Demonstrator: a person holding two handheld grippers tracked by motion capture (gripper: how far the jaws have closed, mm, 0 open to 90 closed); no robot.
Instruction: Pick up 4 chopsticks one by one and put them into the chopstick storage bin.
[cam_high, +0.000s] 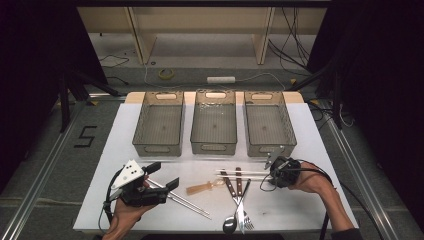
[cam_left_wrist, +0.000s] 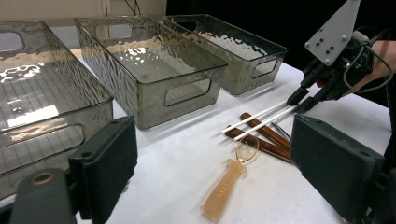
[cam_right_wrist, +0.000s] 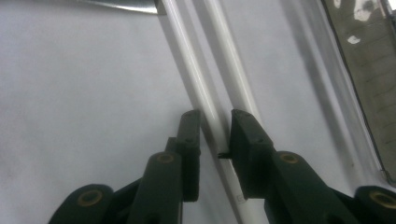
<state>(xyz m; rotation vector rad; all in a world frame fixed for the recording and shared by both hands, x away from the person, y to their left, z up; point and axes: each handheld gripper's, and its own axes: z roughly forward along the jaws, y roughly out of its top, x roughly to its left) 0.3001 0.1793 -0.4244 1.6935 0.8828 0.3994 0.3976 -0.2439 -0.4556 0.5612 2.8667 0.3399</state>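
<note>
Two white chopsticks (cam_high: 240, 174) (cam_left_wrist: 261, 119) (cam_right_wrist: 187, 60) lie side by side on the white table, right of centre. My right gripper (cam_high: 270, 172) (cam_left_wrist: 301, 100) (cam_right_wrist: 215, 116) is low over their right ends. Its jaws stand narrow, astride one stick, with a thin gap still showing beside the stick; the other stick runs under the right-hand jaw. My left gripper (cam_high: 165, 175) (cam_left_wrist: 212, 128) hovers at the front left, open wide with nothing between its jaws. It faces the cutlery.
Three grey see-through bins (cam_high: 156, 148) (cam_high: 213, 148) (cam_high: 270, 148) stand in a row at the back. An amber plastic spoon (cam_high: 202, 188) (cam_left_wrist: 229, 184), brown-handled cutlery (cam_high: 237, 200) (cam_left_wrist: 257, 133) and metal chopsticks (cam_high: 187, 201) lie near the front edge.
</note>
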